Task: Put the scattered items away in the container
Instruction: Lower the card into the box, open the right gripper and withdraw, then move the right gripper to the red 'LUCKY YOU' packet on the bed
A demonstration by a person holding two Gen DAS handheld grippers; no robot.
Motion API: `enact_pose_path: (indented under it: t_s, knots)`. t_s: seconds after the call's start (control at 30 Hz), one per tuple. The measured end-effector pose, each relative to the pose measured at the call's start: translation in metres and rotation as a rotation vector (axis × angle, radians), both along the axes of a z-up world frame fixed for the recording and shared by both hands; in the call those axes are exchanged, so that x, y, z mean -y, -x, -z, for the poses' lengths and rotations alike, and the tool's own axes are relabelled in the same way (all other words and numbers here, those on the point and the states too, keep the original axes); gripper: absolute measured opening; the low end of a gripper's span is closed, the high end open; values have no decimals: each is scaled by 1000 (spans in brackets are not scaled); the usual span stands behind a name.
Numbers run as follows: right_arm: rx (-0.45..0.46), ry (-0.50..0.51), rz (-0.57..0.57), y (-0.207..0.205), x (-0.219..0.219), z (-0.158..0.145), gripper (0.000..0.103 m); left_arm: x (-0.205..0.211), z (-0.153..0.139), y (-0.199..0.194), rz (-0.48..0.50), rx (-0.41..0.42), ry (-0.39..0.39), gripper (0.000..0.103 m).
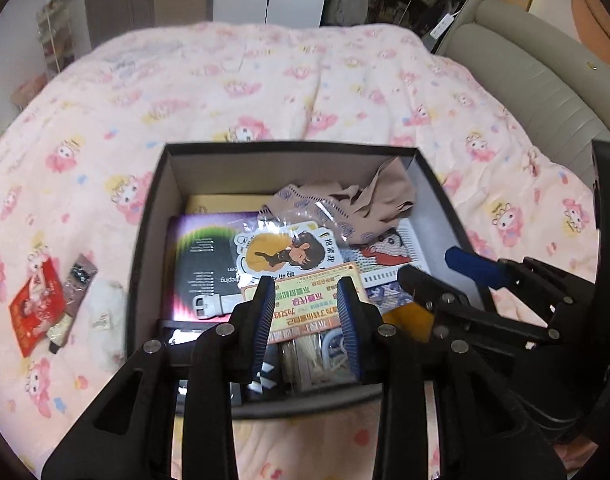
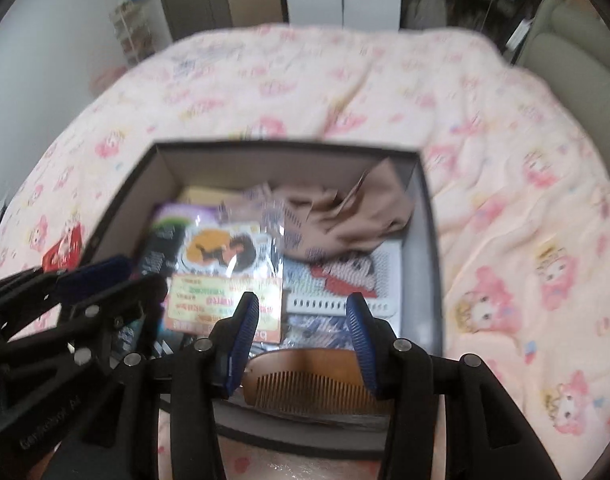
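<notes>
Pink quilt (image 1: 305, 92) w/ red packet (image 1: 35, 308) & dark sachet (image 1: 79, 280) lying left, outside black box (image 1: 145, 248). Left gripper (image 1: 307, 308) over box, jaws partly apart, nothing btwn. Right gripper (image 2: 303, 320) beside it, wider gap, empty, above wooden comb (image 2: 305, 380) inside box.

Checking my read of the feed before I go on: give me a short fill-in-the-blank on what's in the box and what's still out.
1. The wooden comb lies inside the black ____.
2. The red packet lies on the pink ____, outside the box.
3. Between the left gripper fingers there is ____.
4. The beige cloth sits in the box's far ____ corner.

Missing: box; bedspread; nothing; right
</notes>
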State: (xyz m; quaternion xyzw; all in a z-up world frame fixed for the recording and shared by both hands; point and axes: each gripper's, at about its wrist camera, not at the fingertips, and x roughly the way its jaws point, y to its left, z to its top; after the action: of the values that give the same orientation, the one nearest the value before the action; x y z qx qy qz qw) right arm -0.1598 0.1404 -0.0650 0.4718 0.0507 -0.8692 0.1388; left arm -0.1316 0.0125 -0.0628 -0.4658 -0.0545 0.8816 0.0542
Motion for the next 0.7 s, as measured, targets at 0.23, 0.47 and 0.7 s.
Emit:
enact_pose_path:
  t_s: [0.23,0.47,0.7]
  knots:
    - [-93,2,27,-41,9,-28,42,14,-26,-50,43,-41,-13,32]
    - [-93,60,27,-96,26,-39,41,28,-47,-101,102,-56,39,31]
    - [-84,67,-78,-129,82,-42,41,90,-44,-143,33,-42,12,31]
